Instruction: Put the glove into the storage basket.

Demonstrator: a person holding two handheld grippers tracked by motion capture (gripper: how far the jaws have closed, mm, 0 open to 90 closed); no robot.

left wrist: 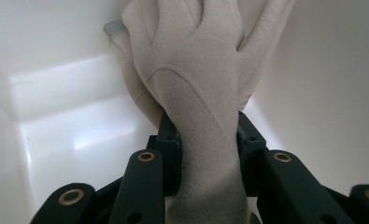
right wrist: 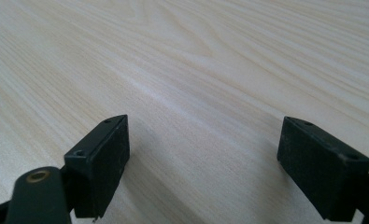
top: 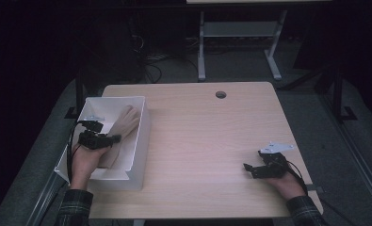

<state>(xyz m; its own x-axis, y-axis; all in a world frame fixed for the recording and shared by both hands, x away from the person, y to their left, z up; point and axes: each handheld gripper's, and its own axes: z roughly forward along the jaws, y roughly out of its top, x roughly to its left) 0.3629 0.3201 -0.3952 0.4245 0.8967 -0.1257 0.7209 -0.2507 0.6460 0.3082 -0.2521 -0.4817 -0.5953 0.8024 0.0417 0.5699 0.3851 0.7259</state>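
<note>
While the left gripper clamps the beige glove at its cuff, the glove hangs or lies inside the white bin at the table's left edge — so the step in hand reads as placing the glove in the bin. In the left gripper view both pads press into the fabric from either side, the cuff pinched narrow between them, fingers of the glove pointing away toward the bin's far wall. Whether the glove already rests on the bin floor I cannot tell from these angles; it appears to lean against the right-hand wall.

Next move, as I judge it: let the jaws part so the glove drops free, then lift the gripper straight up so the fabric does not snag on a pad and ride back out.

Glove: soft fleece-like cloth, pale cream, one curved seam across the back, a small grey tab near one fingertip. Limp, likely to slump where released.

Right side: the right gripper rests near the wooden table's right front corner, jaws standing wide apart with nothing between them — idle.
</note>
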